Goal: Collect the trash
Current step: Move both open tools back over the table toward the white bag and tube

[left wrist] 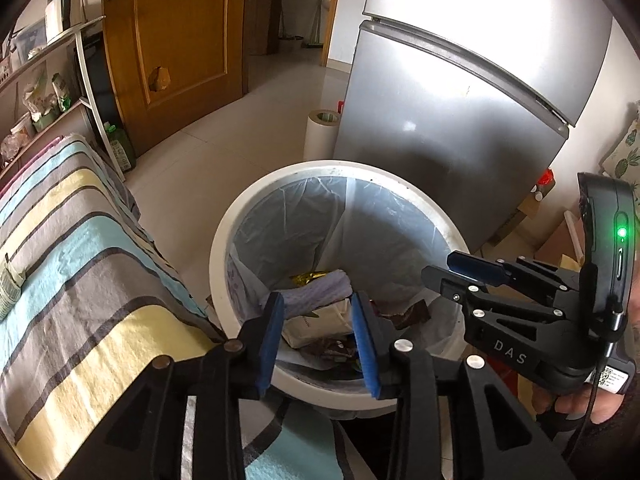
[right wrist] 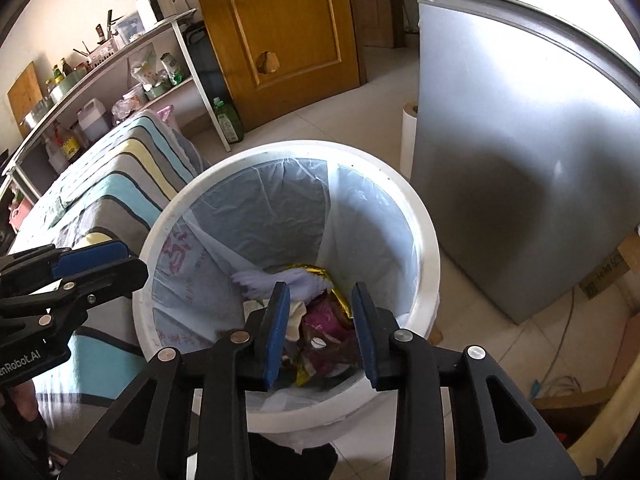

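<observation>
A white round bin (left wrist: pixel 218 256) with a clear liner stands on the floor, seen from above in both views. Trash lies at its bottom: a pale lavender cloth (left wrist: pixel 320 290), gold foil (right wrist: pixel 320 271), white paper (left wrist: pixel 316 326) and a magenta wrapper (right wrist: pixel 324 316). My left gripper (left wrist: pixel 318 312) hangs over the bin's near side, open, with nothing pressed between its blue pads (left wrist: pixel 272 336). My right gripper (right wrist: pixel 320 304) hangs over the bin too, open and empty. Each gripper shows at the edge of the other's view: the right gripper (left wrist: pixel 472 268) and the left gripper (right wrist: pixel 100 258).
A silver fridge (left wrist: pixel 460 120) stands right behind the bin. A striped cloth (left wrist: pixel 80 240) covers a surface touching the bin's left side. Behind are a wooden door (left wrist: pixel 176 32), a shelf rack (right wrist: pixel 120 60), a paper roll (left wrist: pixel 320 132) and a green bottle (right wrist: pixel 228 120). Cardboard boxes (right wrist: pixel 608 272) sit at the right.
</observation>
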The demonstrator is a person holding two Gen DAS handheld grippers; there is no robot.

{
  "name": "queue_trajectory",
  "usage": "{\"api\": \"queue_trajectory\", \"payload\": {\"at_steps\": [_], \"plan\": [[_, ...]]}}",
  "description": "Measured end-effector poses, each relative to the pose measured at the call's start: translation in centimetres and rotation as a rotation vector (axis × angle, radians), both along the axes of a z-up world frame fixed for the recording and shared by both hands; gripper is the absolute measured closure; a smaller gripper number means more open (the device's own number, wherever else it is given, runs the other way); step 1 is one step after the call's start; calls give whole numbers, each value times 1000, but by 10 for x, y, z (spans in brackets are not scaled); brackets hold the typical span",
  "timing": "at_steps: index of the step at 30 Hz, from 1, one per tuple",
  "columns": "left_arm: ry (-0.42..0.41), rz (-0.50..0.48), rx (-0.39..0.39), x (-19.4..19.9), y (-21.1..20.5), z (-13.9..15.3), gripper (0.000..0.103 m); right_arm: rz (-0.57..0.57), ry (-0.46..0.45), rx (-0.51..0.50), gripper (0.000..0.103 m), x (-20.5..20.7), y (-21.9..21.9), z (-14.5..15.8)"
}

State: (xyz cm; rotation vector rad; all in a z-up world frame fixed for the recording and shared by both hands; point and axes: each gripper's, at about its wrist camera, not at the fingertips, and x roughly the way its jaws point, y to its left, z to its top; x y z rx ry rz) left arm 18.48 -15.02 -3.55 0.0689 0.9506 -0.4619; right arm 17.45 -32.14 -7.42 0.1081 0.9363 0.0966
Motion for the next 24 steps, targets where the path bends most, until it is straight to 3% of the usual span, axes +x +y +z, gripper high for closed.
{"api": "queue_trajectory", "payload": {"at_steps": [3, 19, 24], "plan": [[-11, 10, -3, -1, 3, 3, 50, -3, -11, 1, 64, -3, 1, 4], [-84, 72, -8, -19, 32, 27, 43, -13, -52, 4, 57, -13, 10, 18], [-105, 102, 1, -28, 47, 32, 42, -1, -85, 22, 47, -18, 17, 27]]}}
